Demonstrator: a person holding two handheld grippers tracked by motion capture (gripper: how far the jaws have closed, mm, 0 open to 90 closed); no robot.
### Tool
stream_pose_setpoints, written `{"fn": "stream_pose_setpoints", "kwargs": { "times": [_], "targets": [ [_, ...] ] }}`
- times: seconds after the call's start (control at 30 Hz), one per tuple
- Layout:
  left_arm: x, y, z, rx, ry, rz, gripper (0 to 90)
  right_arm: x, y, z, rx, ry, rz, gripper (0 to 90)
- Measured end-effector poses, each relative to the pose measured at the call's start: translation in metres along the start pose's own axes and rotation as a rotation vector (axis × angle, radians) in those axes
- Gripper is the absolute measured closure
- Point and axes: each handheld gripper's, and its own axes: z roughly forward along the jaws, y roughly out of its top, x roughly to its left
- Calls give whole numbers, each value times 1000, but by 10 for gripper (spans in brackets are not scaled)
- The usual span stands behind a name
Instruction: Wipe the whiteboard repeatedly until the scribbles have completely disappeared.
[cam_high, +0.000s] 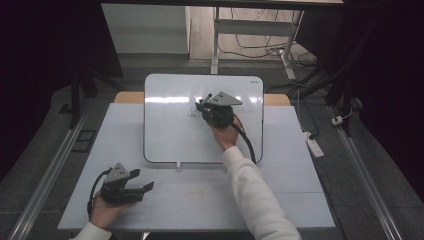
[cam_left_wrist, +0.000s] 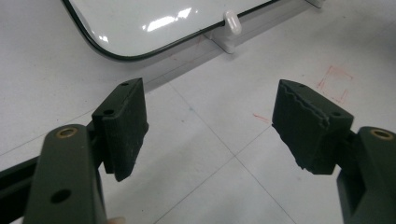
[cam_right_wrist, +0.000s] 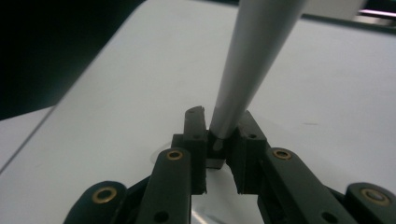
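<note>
Left gripper idle near the table edge; right gripper gripping a marker over the whiteboard.

Nearest the person, the left gripper (cam_high: 146, 188) rests on the white table (cam_high: 200, 200), jaws spread wide with nothing between them. Farther out, the right gripper (cam_right_wrist: 223, 140) has its jaws clamped on a grey marker (cam_right_wrist: 247, 65). It holds the marker over the whiteboard (cam_high: 170, 135), beside a small scribble (cam_high: 192, 113) on the board's upper middle.

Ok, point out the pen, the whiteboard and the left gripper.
pen (cam_right_wrist: 252, 56), right gripper view, grey barrel
whiteboard (cam_high: 170, 135), high view, bare white face
left gripper (cam_left_wrist: 210, 126), left gripper view, midway between fingertips
</note>
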Motion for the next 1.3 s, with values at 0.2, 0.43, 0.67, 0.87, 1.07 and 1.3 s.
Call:
{"fn": "stream_pose_setpoints", "kwargs": {
  "times": [0.2,0.43,0.67,0.87,1.07,1.3],
  "targets": [
    [0,0,-2,-4,2,0,270,-13,3,-2,-45,-71,66,783],
    [0,0,0,0,2,2,270,-1,-1,0,8,17,-20,783],
    [0,0,0,0,2,-1,271,-2,0,6,-34,24,47,783],
    [-1,-1,-2,-3,4,2,270,0,4,9,-31,-12,18,783],
    [0,0,0,0,1,2,270,12,1,14,5,71,-19,783],
    [-1,0,-2,-7,4,1,271,-1,3,11,-42,10,44,783]
  ]
}}
